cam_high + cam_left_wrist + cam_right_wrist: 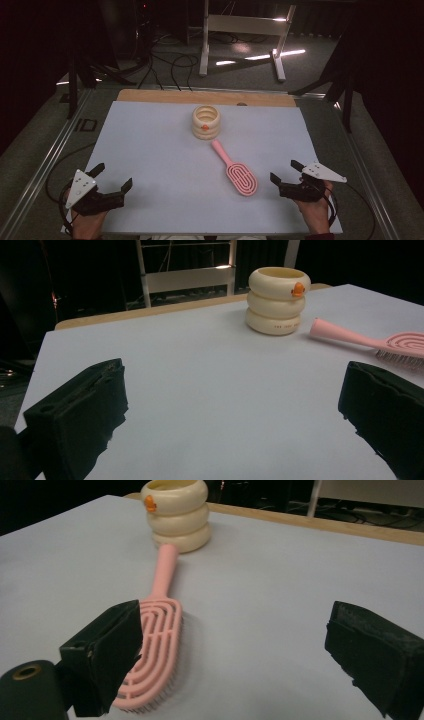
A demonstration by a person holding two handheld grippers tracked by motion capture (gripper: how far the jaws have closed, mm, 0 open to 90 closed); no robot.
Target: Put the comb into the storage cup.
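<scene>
Both tongs (open) flank the hairbrush.

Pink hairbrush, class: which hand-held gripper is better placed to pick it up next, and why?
Probably the right hand-held gripper. It sits open just beside the pink hairbrush, whose head lies by its jaws in the right gripper view. The left hand-held gripper, also open, is across the mat.

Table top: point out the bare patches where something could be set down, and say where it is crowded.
The table is bare across its left half, between the left gripper and the cream ringed cup, and along the right edge beyond the pink hairbrush. The middle is crowded: the brush handle ends beside the cup, and the brush head lies near the right gripper.
</scene>
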